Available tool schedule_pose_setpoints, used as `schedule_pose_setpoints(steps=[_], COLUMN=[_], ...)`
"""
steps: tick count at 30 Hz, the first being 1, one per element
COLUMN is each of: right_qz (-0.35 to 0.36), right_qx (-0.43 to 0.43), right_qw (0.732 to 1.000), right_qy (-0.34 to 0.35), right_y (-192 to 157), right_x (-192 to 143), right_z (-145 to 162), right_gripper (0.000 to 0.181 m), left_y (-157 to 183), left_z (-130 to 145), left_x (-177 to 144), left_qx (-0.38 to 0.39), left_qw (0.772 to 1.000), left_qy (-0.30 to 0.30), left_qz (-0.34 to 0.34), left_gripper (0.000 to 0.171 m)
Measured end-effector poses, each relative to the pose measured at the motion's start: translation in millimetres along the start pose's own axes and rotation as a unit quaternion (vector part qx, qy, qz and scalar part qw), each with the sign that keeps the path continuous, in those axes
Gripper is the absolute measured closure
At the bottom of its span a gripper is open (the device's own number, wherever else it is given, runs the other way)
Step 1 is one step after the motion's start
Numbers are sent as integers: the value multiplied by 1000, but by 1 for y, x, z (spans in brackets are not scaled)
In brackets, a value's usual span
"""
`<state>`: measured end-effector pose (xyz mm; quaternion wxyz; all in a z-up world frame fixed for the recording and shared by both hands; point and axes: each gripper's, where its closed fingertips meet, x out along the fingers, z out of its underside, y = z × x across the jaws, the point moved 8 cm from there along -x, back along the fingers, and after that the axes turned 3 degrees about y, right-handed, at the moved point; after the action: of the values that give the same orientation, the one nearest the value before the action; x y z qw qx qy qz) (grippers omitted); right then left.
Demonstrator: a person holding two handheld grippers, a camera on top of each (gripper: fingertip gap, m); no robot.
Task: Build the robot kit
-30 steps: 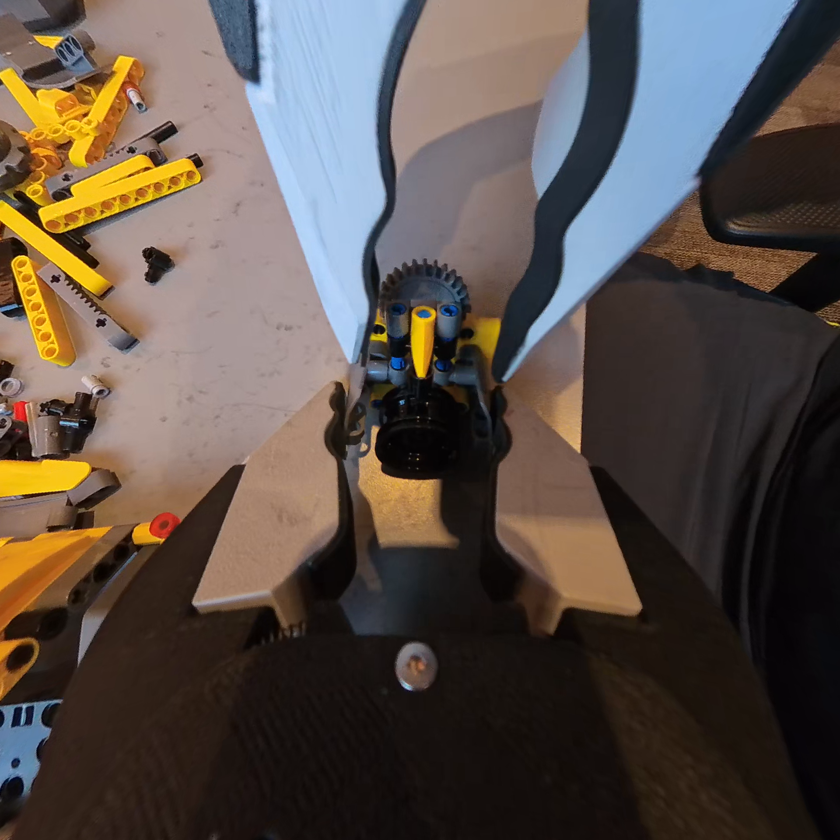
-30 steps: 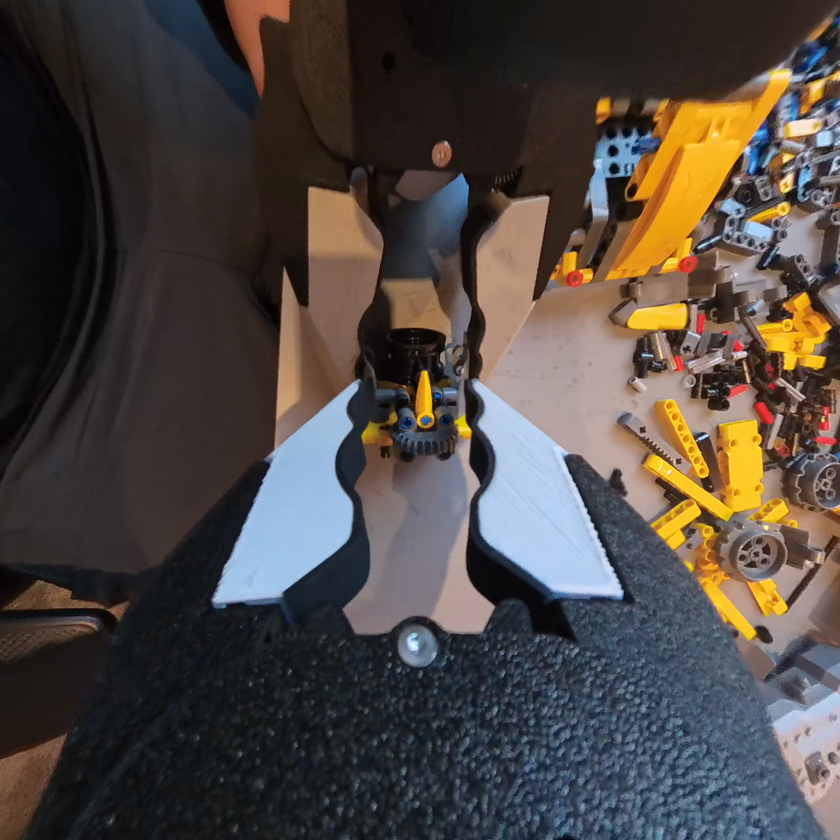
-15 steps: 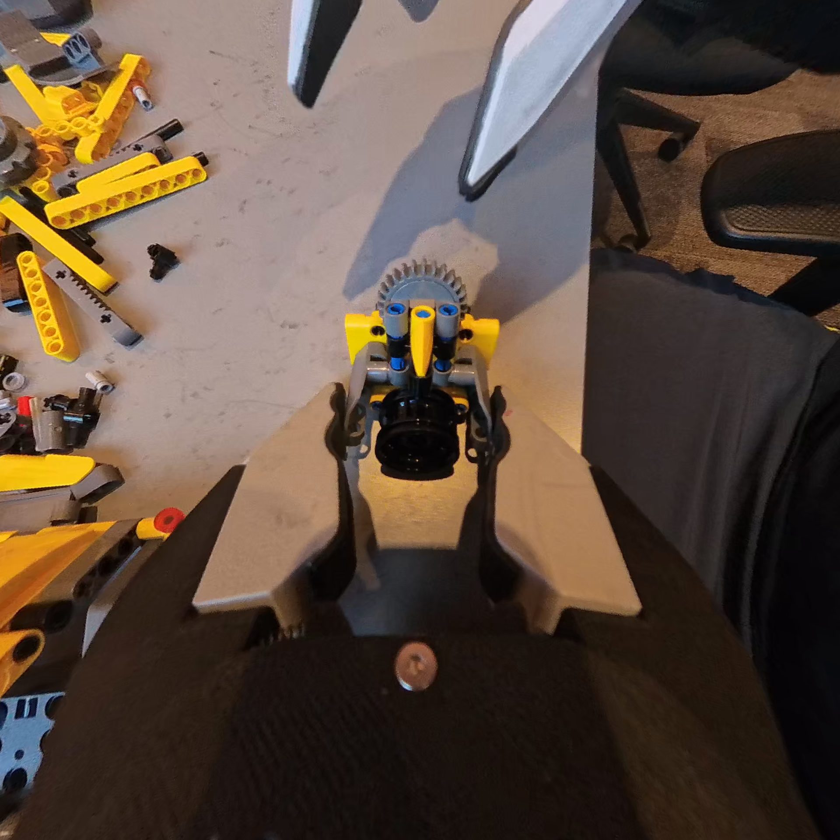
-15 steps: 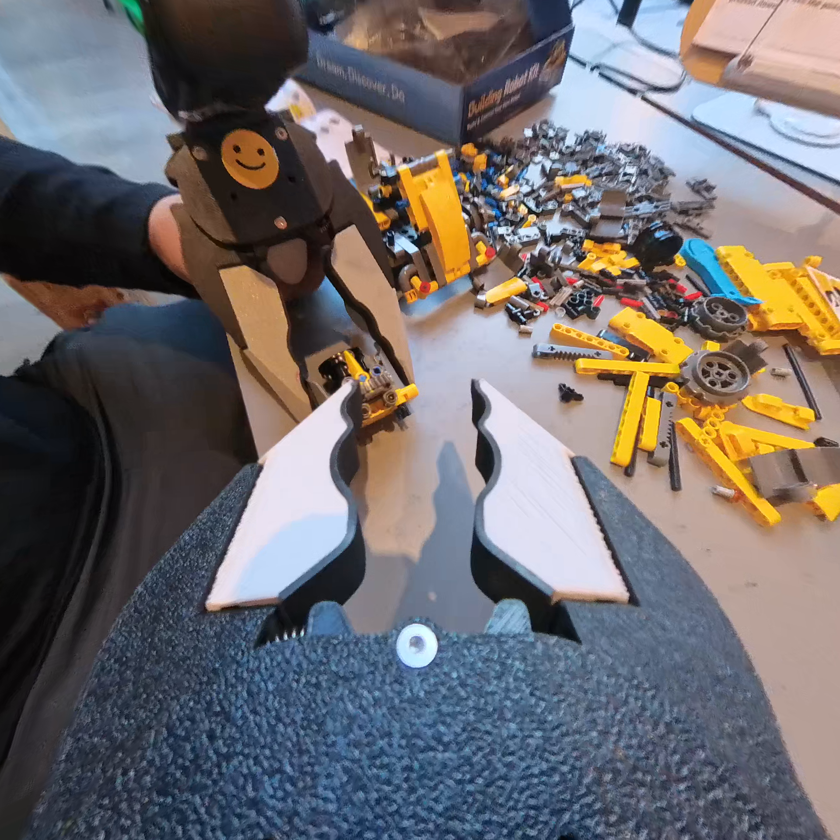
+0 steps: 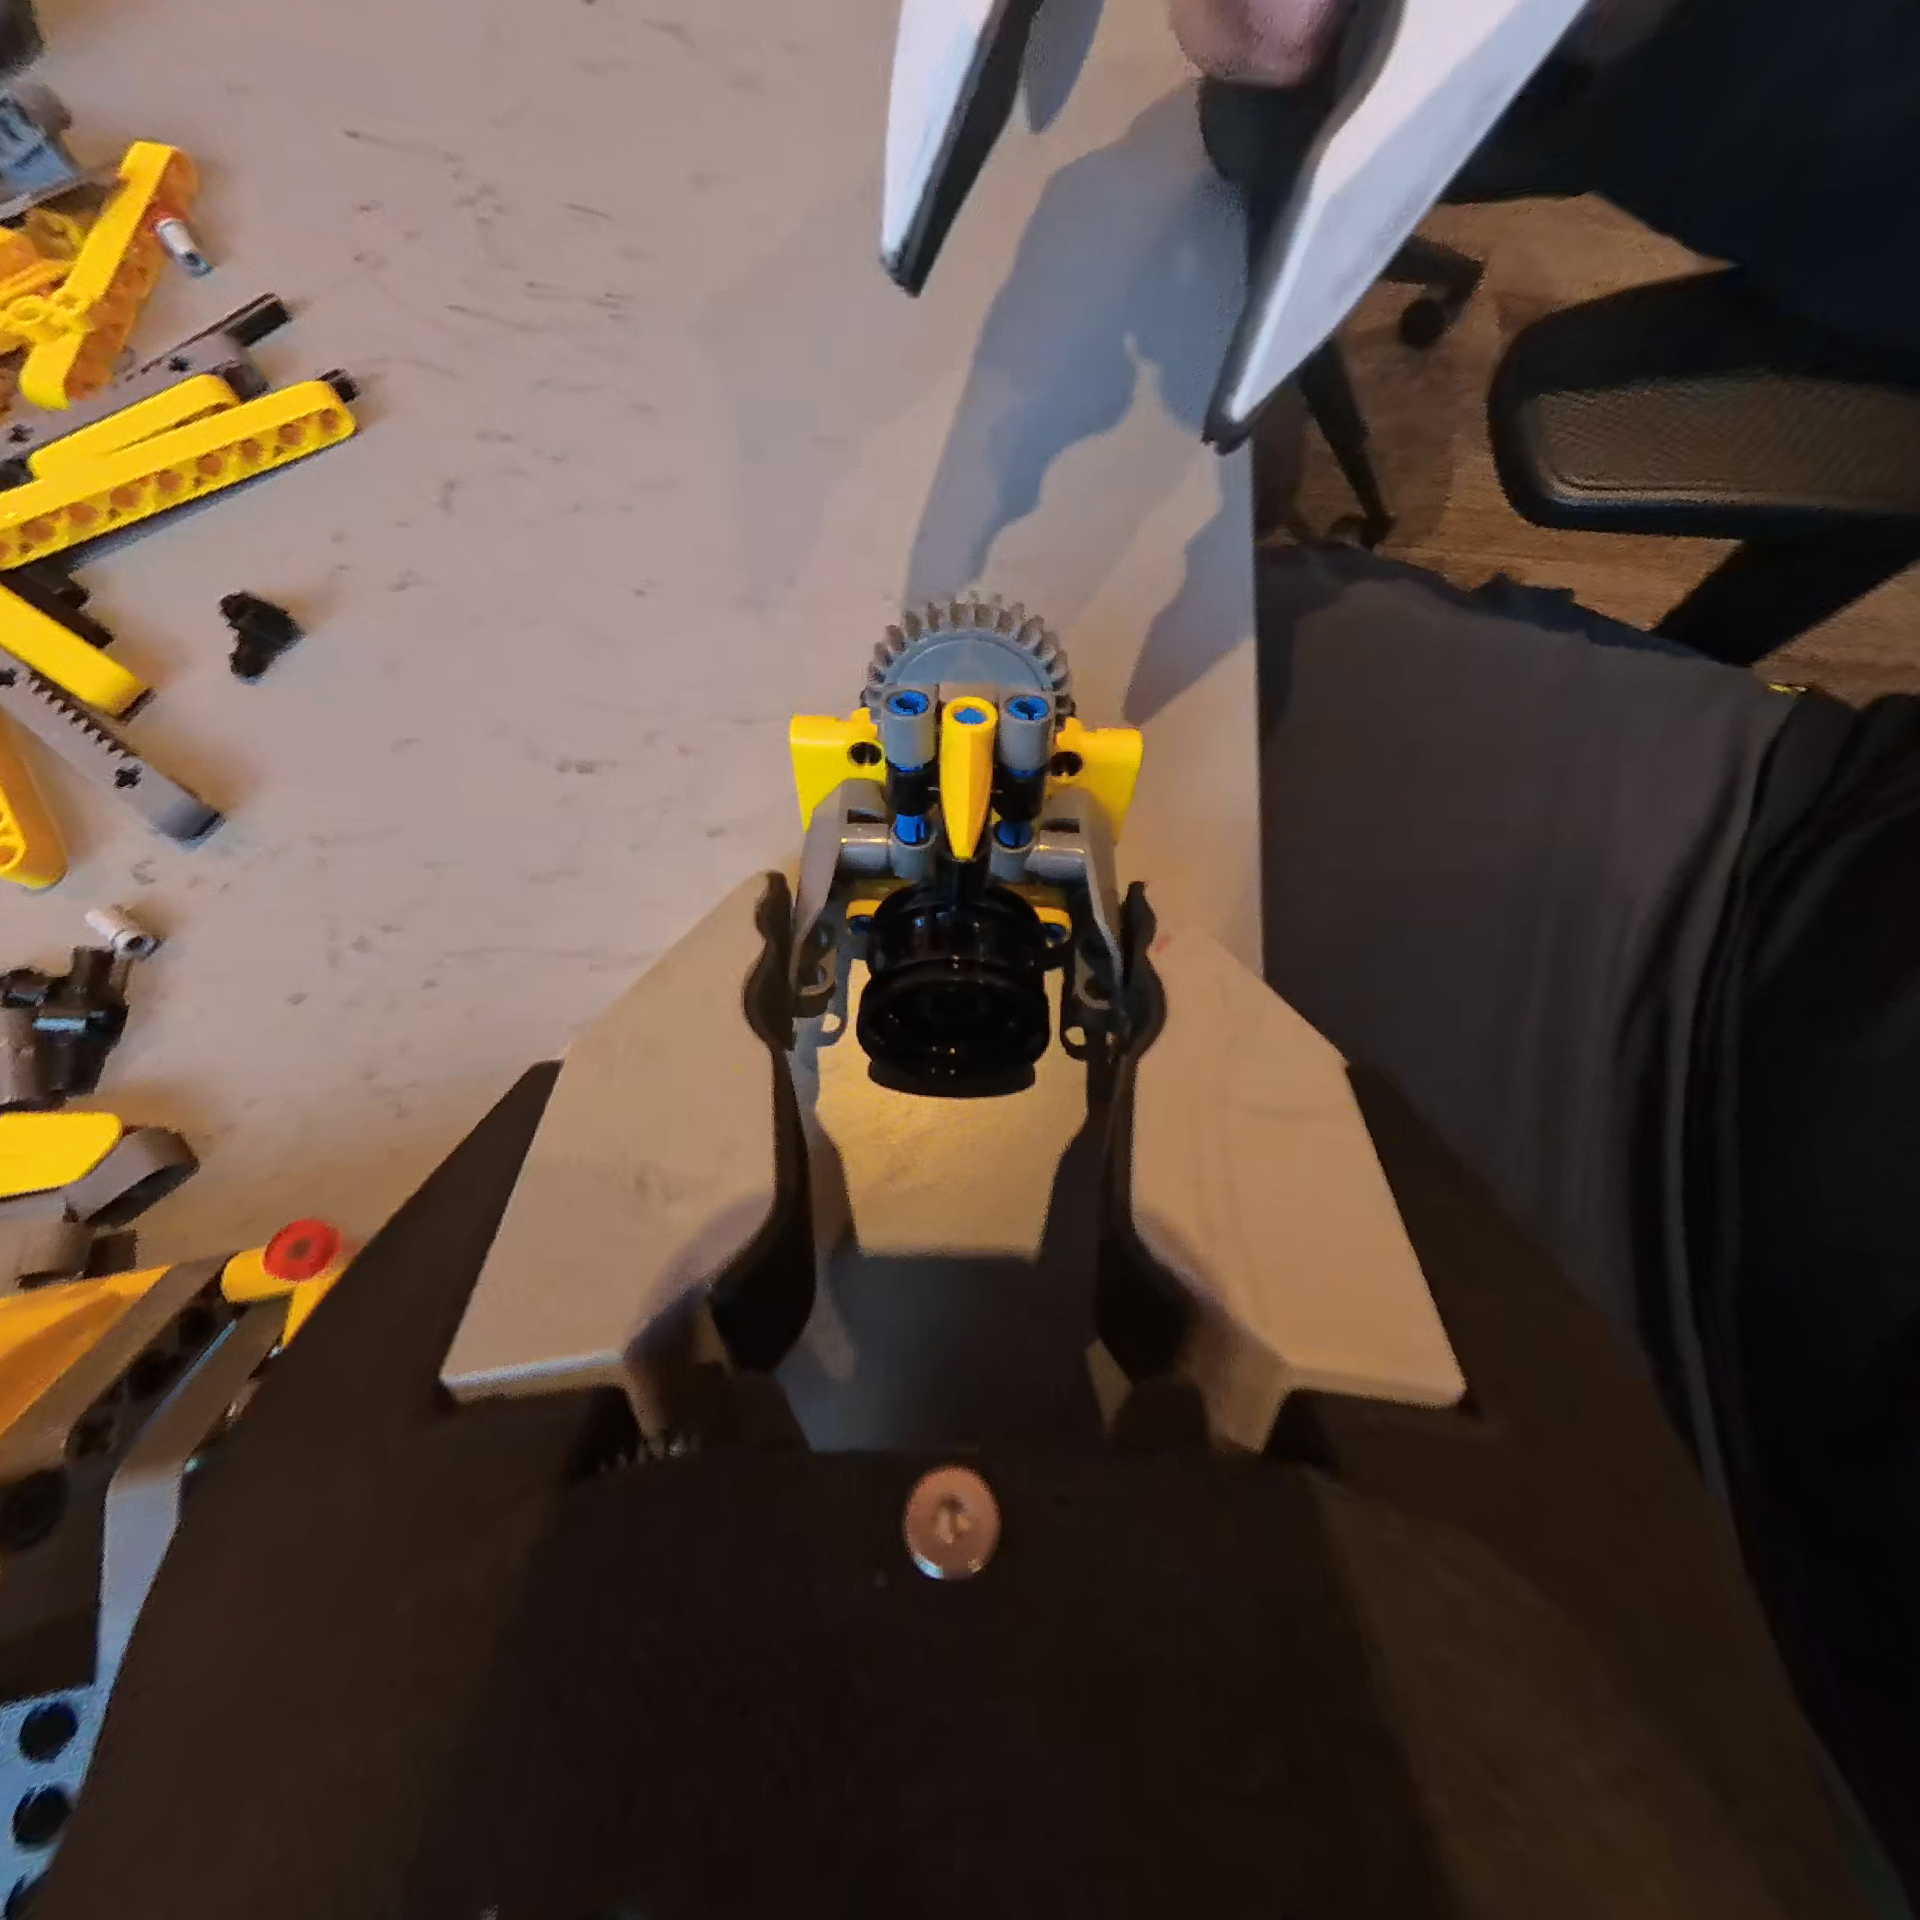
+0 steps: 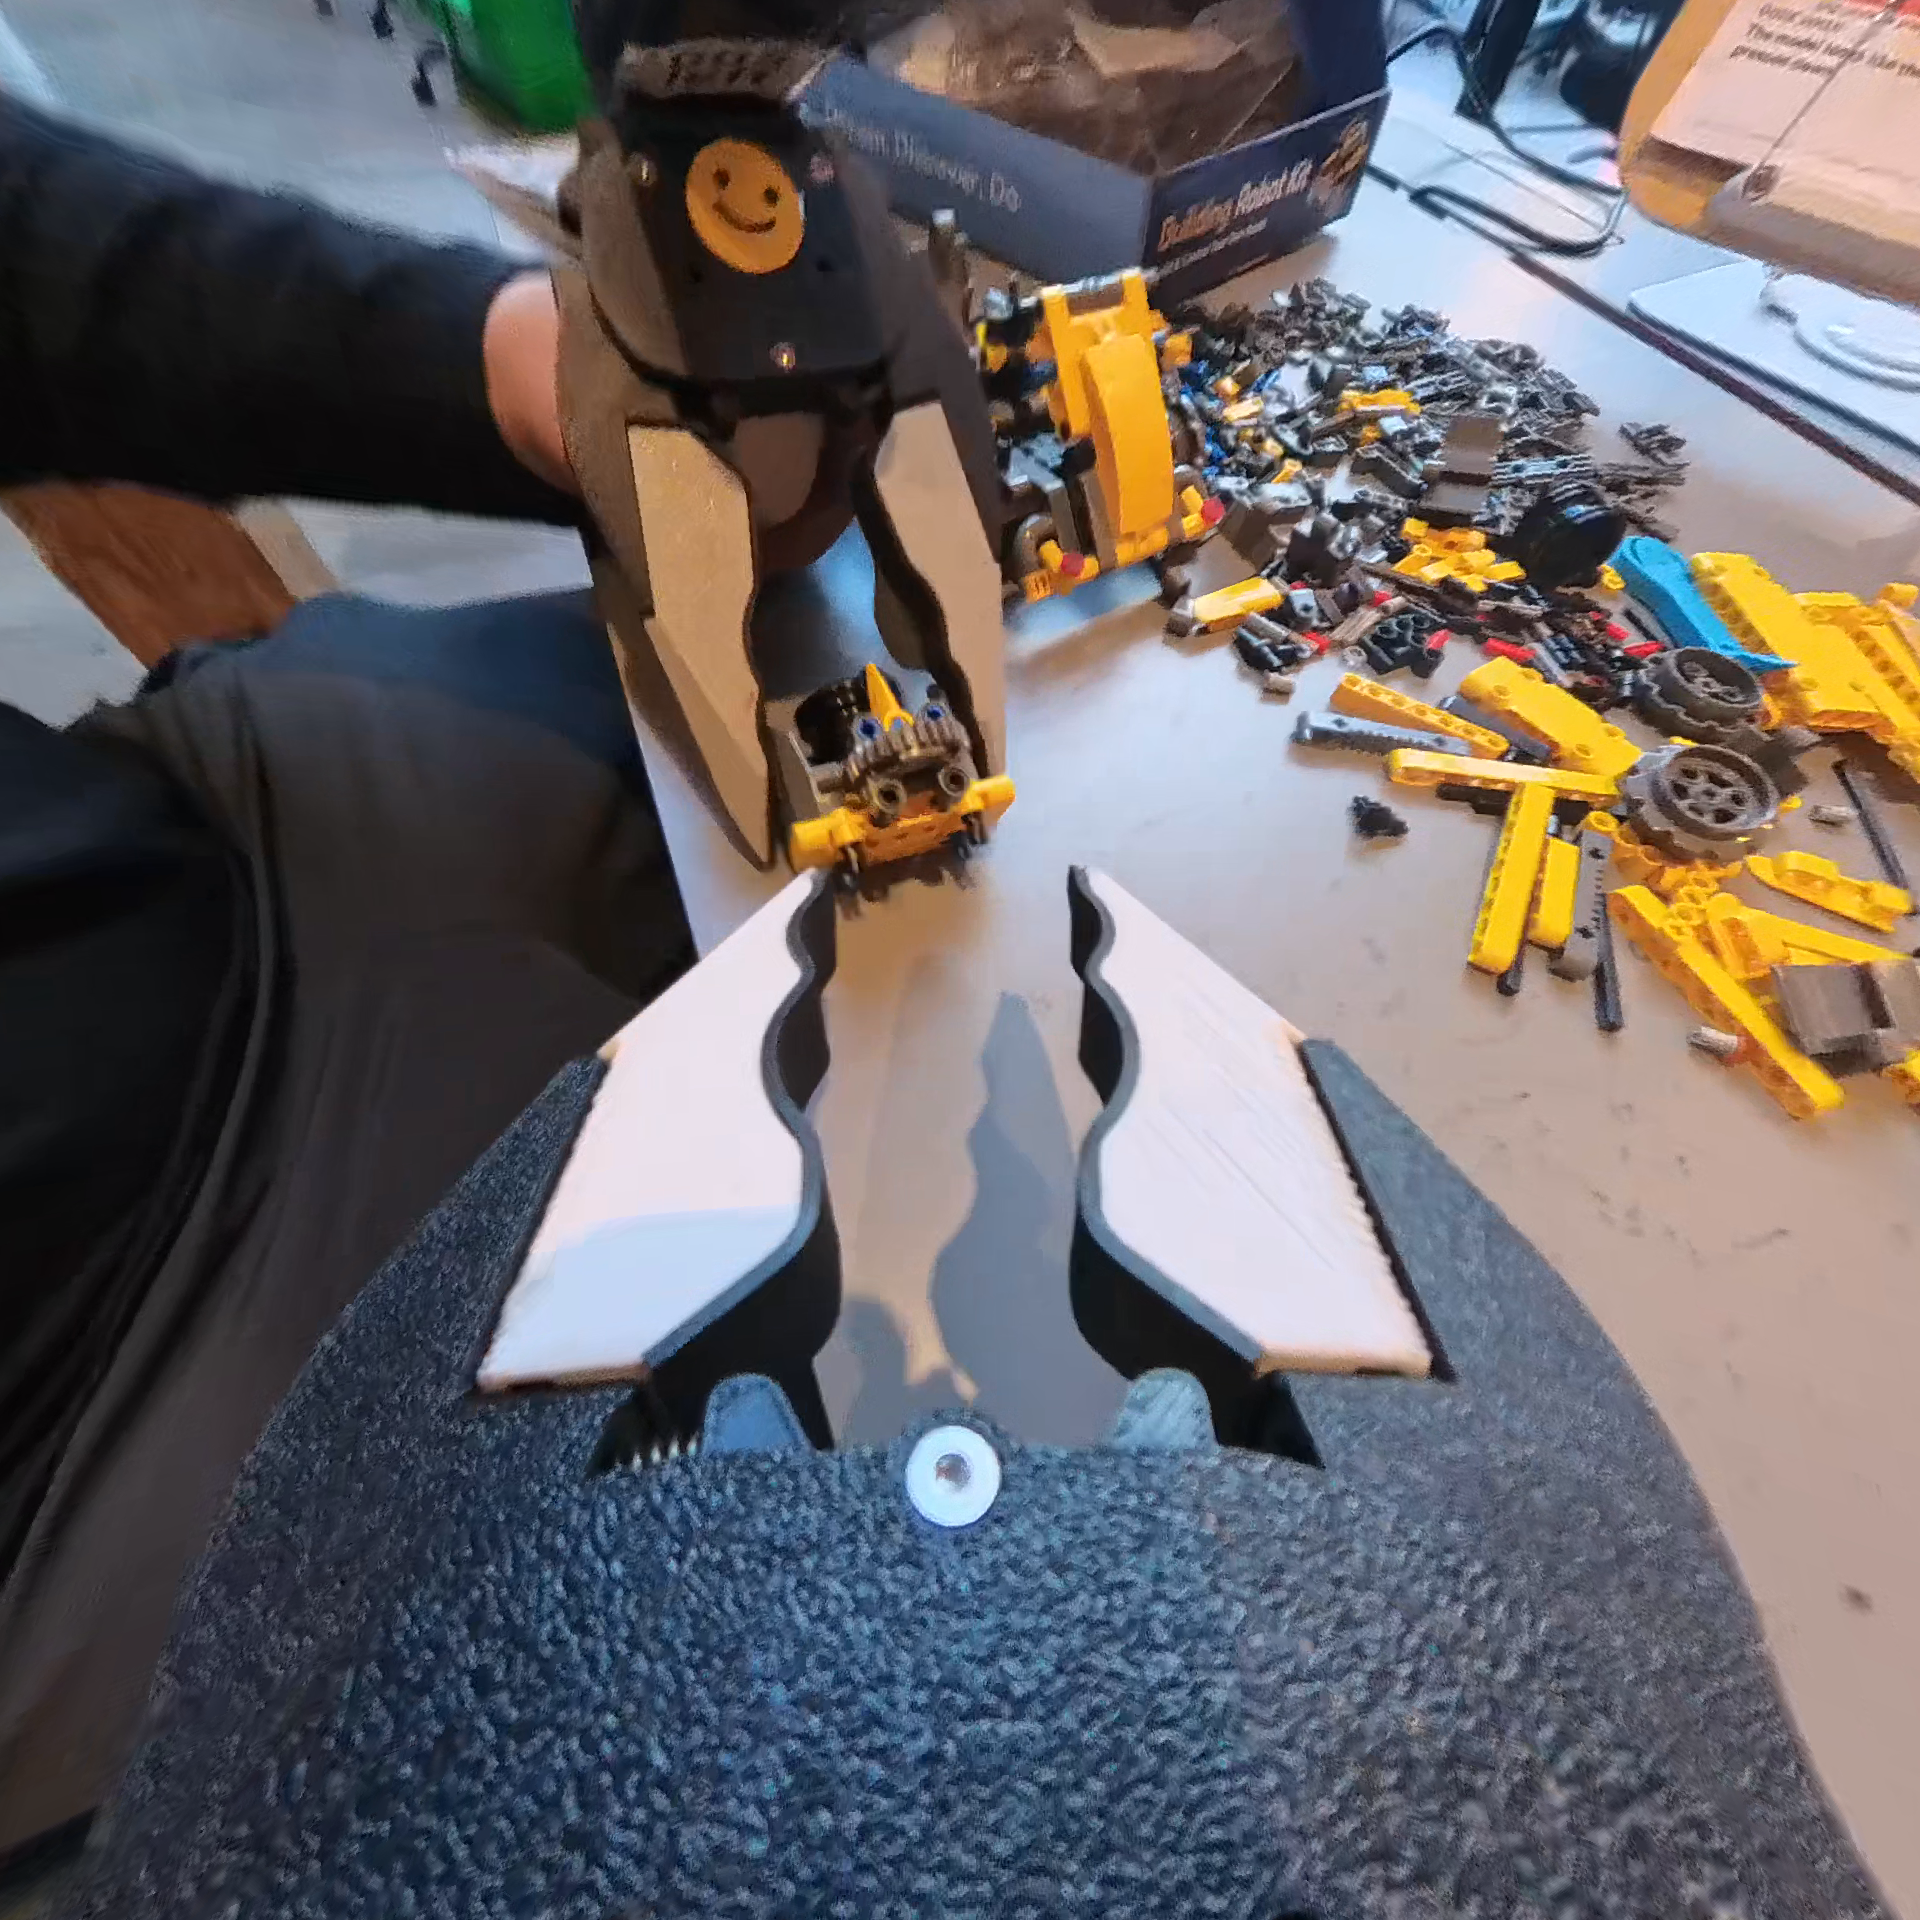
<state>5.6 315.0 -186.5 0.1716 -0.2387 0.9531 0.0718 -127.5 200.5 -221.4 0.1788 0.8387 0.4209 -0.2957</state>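
Note:
My left gripper is shut on a small brick assembly with yellow side pieces, a grey gear at its far end, blue pins and a black wheel hub toward me. It holds the assembly low over the table near the edge. In the right wrist view the left gripper stands upright with the assembly between its tips. My right gripper is open and empty, its white fingers a short way in front of the assembly's yellow end. It shows at the top of the left wrist view.
A pile of loose yellow, grey and black parts with wheels covers the table's right side. A partly built yellow model and a dark blue box stand behind. Yellow beams lie left. A person's dark lap and a chair border the table edge. About 8 centimetres separates my left fingertips from my right.
My right gripper, whose fingertips flanked the gear end of the assembly, has pulled back and away from it, open. My left gripper has kept its hold.

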Motion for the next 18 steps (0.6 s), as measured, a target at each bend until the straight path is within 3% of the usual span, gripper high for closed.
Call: schedule_pose_setpoints(steps=[4,7,11,15,18], right_qz=[-7,-24,-1,36,60], right_qx=[-37,-34,-106,-159,-201], right_qw=[999,999,994,986,978], right_qy=[4,13,17,27,17], right_y=[-9,-16,-35,-49,-60], right_x=[-5,-3,-2,-9,-6], right_z=[4,5,-9,-29,-40], right_gripper=[144,133,124,122,122], left_y=[2,8,14,18,23], left_z=[-3,-13,-26,-27,-29], left_x=[0,-6,-21,-30,-33], left_qx=[-8,-38,-108,-142,-141], left_qw=[998,988,934,879,858], left_qy=[9,67,189,235,240], left_qz=[59,131,284,391,431], left_gripper=[110,110,109,109,108])
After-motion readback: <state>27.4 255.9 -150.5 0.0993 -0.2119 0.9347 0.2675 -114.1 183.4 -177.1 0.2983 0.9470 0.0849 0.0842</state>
